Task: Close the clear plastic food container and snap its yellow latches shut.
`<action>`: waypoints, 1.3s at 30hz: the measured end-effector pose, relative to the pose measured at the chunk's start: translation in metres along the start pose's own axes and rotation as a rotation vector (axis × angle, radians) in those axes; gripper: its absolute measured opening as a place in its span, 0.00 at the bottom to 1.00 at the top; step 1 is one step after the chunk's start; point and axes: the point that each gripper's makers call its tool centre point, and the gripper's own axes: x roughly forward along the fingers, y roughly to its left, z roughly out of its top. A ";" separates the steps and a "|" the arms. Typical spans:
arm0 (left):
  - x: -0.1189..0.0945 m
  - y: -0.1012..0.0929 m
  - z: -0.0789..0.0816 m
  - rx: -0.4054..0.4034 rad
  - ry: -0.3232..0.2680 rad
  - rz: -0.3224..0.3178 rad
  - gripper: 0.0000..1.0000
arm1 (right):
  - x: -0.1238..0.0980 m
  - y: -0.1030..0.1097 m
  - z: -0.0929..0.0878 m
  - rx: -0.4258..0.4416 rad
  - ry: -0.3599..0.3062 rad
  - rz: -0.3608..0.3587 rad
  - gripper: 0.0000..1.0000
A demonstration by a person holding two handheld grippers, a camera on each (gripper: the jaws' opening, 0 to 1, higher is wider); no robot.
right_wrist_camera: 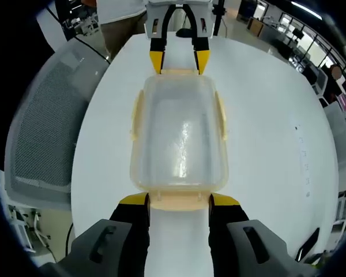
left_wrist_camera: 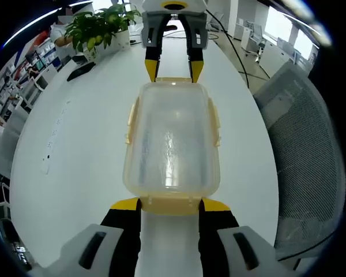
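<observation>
A clear plastic container (left_wrist_camera: 172, 138) (right_wrist_camera: 180, 135) lies on the white table (left_wrist_camera: 75, 161) (right_wrist_camera: 265, 115) with its lid resting on top. Its yellow side latches (left_wrist_camera: 131, 121) (right_wrist_camera: 221, 118) stick outward. My left gripper (left_wrist_camera: 171, 205) is open, its yellow-tipped jaws standing either side of the near end latch (left_wrist_camera: 170, 203). From the opposite end my right gripper (right_wrist_camera: 179, 202) faces it, also open around that end's latch (right_wrist_camera: 179, 200). Each gripper shows at the far end in the other's view: the right gripper (left_wrist_camera: 174, 70) and the left gripper (right_wrist_camera: 179, 62).
A mesh office chair (left_wrist_camera: 305, 138) (right_wrist_camera: 43, 133) stands close along one side of the table. A potted green plant (left_wrist_camera: 98, 29) and a black object (left_wrist_camera: 81, 70) sit at the far left of the table. Desks and chairs fill the room beyond.
</observation>
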 end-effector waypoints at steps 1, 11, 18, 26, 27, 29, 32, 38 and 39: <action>0.001 0.000 0.000 -0.002 0.001 -0.002 0.33 | 0.001 0.000 0.000 -0.002 0.001 0.001 0.37; 0.001 0.001 0.000 -0.012 -0.006 -0.012 0.33 | 0.003 -0.001 -0.002 0.002 0.001 0.011 0.37; 0.002 -0.001 -0.001 -0.017 -0.012 -0.020 0.33 | 0.004 -0.001 -0.001 -0.003 -0.003 0.011 0.37; 0.006 -0.004 -0.003 0.011 -0.009 -0.011 0.34 | 0.004 0.000 -0.001 -0.004 -0.015 0.007 0.38; 0.006 -0.004 -0.004 0.012 -0.009 -0.013 0.34 | 0.004 0.000 -0.001 -0.004 -0.016 0.008 0.38; 0.007 -0.004 -0.004 0.016 -0.014 -0.011 0.34 | 0.005 0.002 -0.002 0.000 -0.013 0.014 0.38; 0.006 -0.004 -0.003 0.015 -0.018 -0.009 0.34 | 0.005 0.002 -0.003 0.005 -0.017 0.012 0.38; 0.007 -0.006 -0.002 0.008 -0.030 -0.015 0.40 | 0.004 0.003 -0.004 0.024 -0.021 0.007 0.40; 0.006 -0.006 -0.002 0.011 -0.030 -0.011 0.40 | 0.003 0.002 -0.005 0.027 -0.020 0.005 0.40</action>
